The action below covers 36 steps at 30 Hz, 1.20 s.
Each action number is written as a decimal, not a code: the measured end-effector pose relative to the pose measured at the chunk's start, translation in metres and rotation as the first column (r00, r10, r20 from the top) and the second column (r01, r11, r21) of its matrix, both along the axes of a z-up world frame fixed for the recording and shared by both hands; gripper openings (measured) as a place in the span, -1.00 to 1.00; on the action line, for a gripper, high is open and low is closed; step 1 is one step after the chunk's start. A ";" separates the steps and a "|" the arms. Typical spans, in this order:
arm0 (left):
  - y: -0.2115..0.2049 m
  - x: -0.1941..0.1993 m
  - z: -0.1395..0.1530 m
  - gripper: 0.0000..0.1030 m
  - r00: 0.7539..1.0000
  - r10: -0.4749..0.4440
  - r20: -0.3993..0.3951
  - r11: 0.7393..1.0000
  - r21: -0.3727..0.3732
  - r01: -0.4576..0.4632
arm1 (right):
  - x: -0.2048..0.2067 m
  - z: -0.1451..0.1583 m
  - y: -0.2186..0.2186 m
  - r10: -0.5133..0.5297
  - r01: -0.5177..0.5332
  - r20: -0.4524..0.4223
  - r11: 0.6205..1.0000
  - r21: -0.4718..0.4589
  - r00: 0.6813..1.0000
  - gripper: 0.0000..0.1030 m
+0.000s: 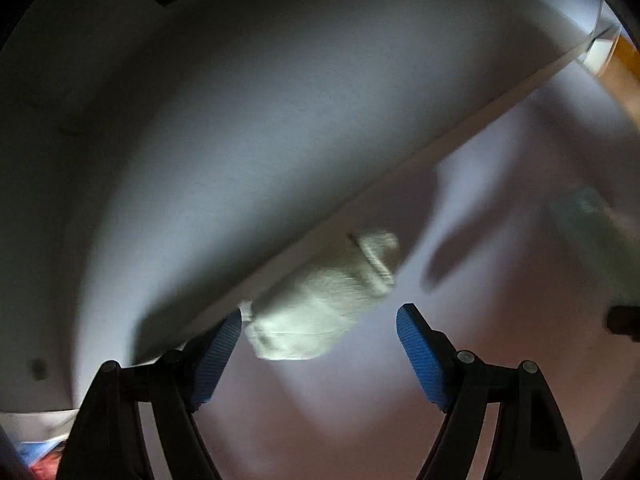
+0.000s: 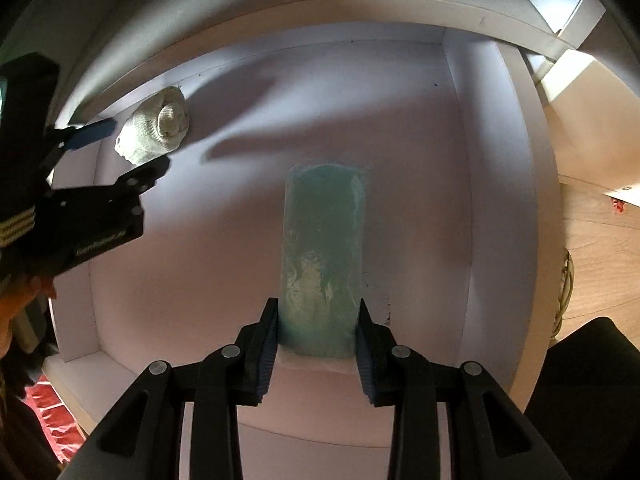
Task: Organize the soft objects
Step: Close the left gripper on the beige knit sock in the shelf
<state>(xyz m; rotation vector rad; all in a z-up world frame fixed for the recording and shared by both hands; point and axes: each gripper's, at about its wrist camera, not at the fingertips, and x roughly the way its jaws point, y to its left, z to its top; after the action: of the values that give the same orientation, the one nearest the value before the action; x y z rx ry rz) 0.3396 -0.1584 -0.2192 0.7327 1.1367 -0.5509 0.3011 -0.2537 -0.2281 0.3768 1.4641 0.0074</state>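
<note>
Left wrist view: the left gripper (image 1: 320, 344) hangs with jaws spread over a rolled cream knitted sock (image 1: 324, 304) lying against the white drawer wall (image 1: 200, 140); no pad presses it. Whether next comes a grasp or a withdrawal is unclear.

Right wrist view: the right gripper (image 2: 316, 344) pinches a rolled teal towel (image 2: 324, 248) standing mid-drawer, likely being placed. The lettering on the left gripper's body is unreadable.

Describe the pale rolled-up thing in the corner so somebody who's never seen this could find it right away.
Look inside the white compartment, then to its far left corner where the floor meets the side wall. There lies the rolled cream sock, between the open jaws of the left gripper. Unlike the long teal roll clamped in the right gripper at the centre, it is short, off-white and knobbly.
</note>
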 end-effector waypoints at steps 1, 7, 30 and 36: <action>0.000 -0.004 -0.001 0.64 1.000 -0.024 -0.011 1.000 -0.016 0.024 | 0.000 0.000 -0.001 -0.005 0.005 0.002 1.000 0.005 1.000 -0.34; 0.005 -0.055 -0.008 0.63 0.964 -0.184 -0.191 0.983 -0.009 0.186 | -0.001 0.000 -0.016 -0.039 0.039 0.010 0.999 0.019 0.999 -0.34; 0.010 -0.017 -0.001 0.23 0.954 0.284 -0.101 0.947 -0.126 -0.295 | -0.014 0.009 -0.041 -0.077 0.075 0.046 0.996 0.049 0.996 -0.34; 0.021 -0.018 0.005 0.03 0.942 0.302 -0.146 0.937 -0.136 -0.322 | -0.013 0.008 -0.040 -0.075 0.073 0.046 0.996 0.048 0.996 -0.34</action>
<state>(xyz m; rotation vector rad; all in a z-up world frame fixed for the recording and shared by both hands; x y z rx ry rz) 0.3216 -0.1373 -0.2137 0.3730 1.2790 -0.4140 0.2878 -0.2939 -0.2200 0.4659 1.4035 -0.0088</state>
